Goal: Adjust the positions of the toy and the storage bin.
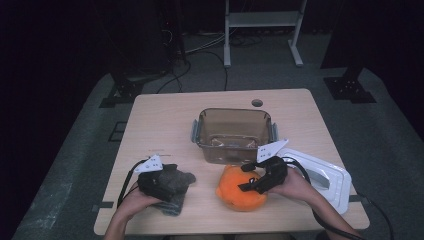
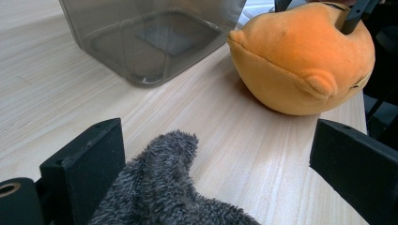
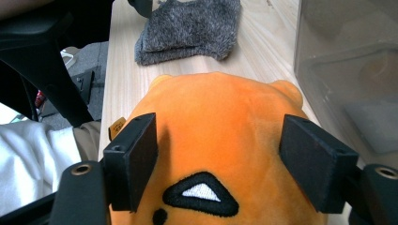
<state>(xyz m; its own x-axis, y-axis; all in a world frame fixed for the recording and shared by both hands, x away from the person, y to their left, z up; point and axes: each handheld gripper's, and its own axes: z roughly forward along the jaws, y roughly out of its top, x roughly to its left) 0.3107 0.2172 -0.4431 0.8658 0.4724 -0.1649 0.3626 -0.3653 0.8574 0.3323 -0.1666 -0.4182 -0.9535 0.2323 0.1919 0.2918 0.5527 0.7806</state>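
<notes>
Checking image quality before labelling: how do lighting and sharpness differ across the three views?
High view: dim, dark surround, soft detail on the orange plush toy. Left gripper view: bright, crisp grey fuzzy cloth, sheen on the table. Right gripper view: sharp toy, hazy clear plastic container.

Overhead faces table (image 1: 165,115); tool cameras close, share orange plush (image 2: 300,61).

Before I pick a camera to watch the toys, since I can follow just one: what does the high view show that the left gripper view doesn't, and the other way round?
High view alone: the white lid at the table's right edge, the whole table, both forearms and the frame on the floor beyond.

Left gripper view alone: the grey plush toy's fuzzy fibres up close between that hand-held gripper's wide-apart jaws, and the seams on the orange plush toy.

Both: the grey plush toy, the orange plush toy and the clear plastic bin behind them.
</notes>
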